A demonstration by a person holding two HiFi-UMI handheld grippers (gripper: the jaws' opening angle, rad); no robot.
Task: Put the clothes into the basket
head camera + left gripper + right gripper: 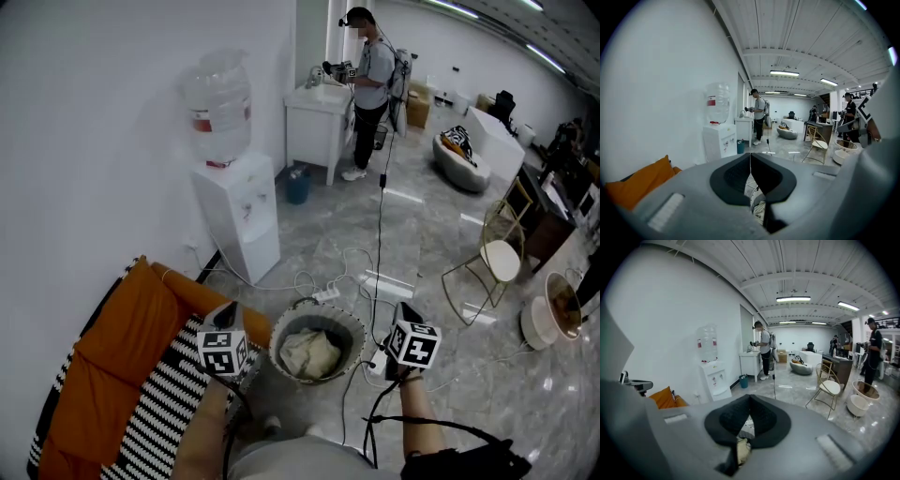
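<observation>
Left gripper (750,161) and right gripper (749,404), jaws closed and empty low in frame, should rise clear of basket (281,330) without snagging cloth (312,353).

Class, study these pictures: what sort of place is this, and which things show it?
Probably an open-plan office or studio with a lounge corner: a water dispenser against the white wall, an orange sofa nearby, and a wire chair on the polished stone floor.
</observation>
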